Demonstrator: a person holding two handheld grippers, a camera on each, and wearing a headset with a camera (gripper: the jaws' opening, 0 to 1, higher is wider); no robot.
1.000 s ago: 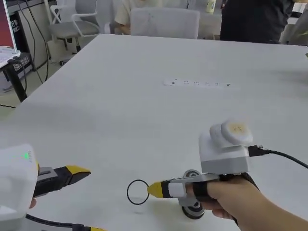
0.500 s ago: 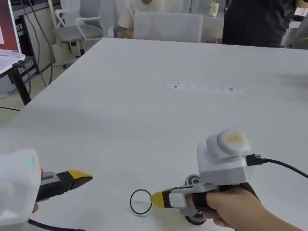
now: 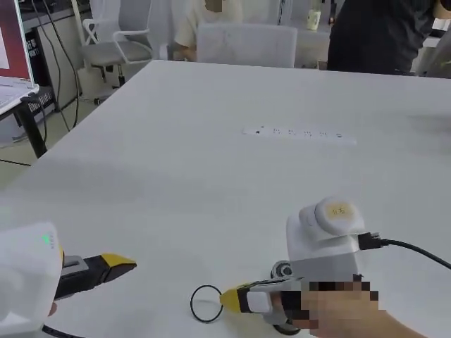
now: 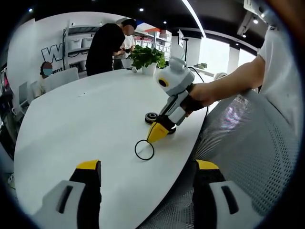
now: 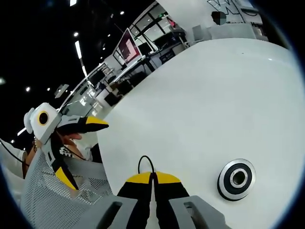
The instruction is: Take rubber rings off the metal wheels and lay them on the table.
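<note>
A broad white table (image 3: 211,176) is stretching away toward pale office chairs (image 3: 245,44) that are standing along its far edge. A white power strip (image 3: 299,132) is lying flat on it, well beyond the rubber ring (image 3: 192,303).

Well to the left of the ring, the left gripper (image 4: 147,167) is hovering over the near edge of the table. Its yellow-tipped jaws are standing wide apart with nothing between them, and they are pointing toward the ring.

The ring itself is lying as a thin black loop on the table near the front edge. Its right side is running into the tips of the right gripper (image 5: 152,177). In the right gripper view the two yellow tips are pressing together with no gap, and the loop is coming out from between them, so the claw is pinching the ring.

Just to the right of the ring, beyond the right gripper's jaws, a metal wheel (image 5: 237,178) is lying flat on the table, apart from the ring. A hand (image 4: 202,94) is gripping the right gripper's body to the right of the wheel.
</note>
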